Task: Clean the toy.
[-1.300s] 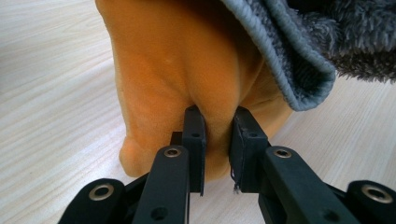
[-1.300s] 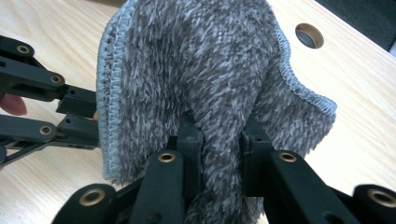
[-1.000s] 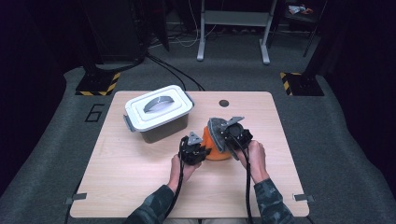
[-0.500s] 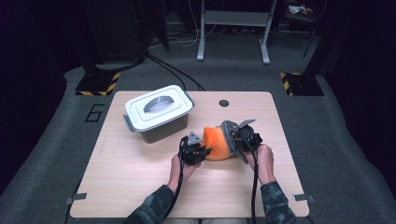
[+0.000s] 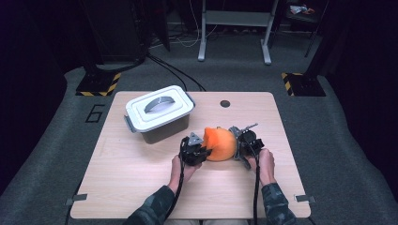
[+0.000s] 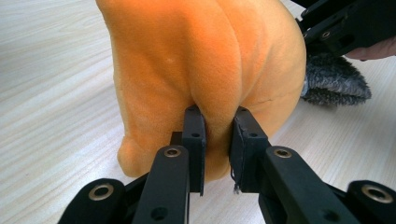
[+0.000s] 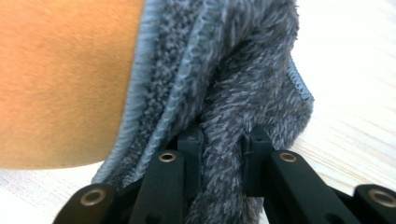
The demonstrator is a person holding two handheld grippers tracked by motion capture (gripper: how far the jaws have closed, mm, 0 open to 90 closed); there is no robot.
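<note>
Pinching a fold of the orange plush toy (image 6: 205, 70) between closed jaws, with the left hand-held gripper (image 6: 217, 135) squeezing the soft orange fabric tight in its own view. Clamping a tuft of the grey fuzzy part (image 7: 233, 93) on the toy's far side, with the right hand-held gripper (image 7: 224, 140) shut on that grey pile, beside a lighter blue-grey ribbed edge running along the orange fabric. Sitting low on the light wooden tabletop (image 5: 141, 187), just right of its centre in the high view, with the orange plush toy (image 5: 219, 143) held between the left hand-held gripper (image 5: 202, 151) and the right hand-held gripper (image 5: 239, 143), one on each side and both touching it. Resting just behind and to the left of the toy, near but apart from it, a dark storage box with a white clip-on lid and a grey handle (image 5: 159, 112). Showing a small dark round hole (image 5: 225, 103) near the tabletop's far edge. Reading as a large "6" (image 5: 95, 113), a mark on the grey floor left of the tabletop; bearing no other legible writing or brand on the toy, the box or either hand-held gripper.
</note>
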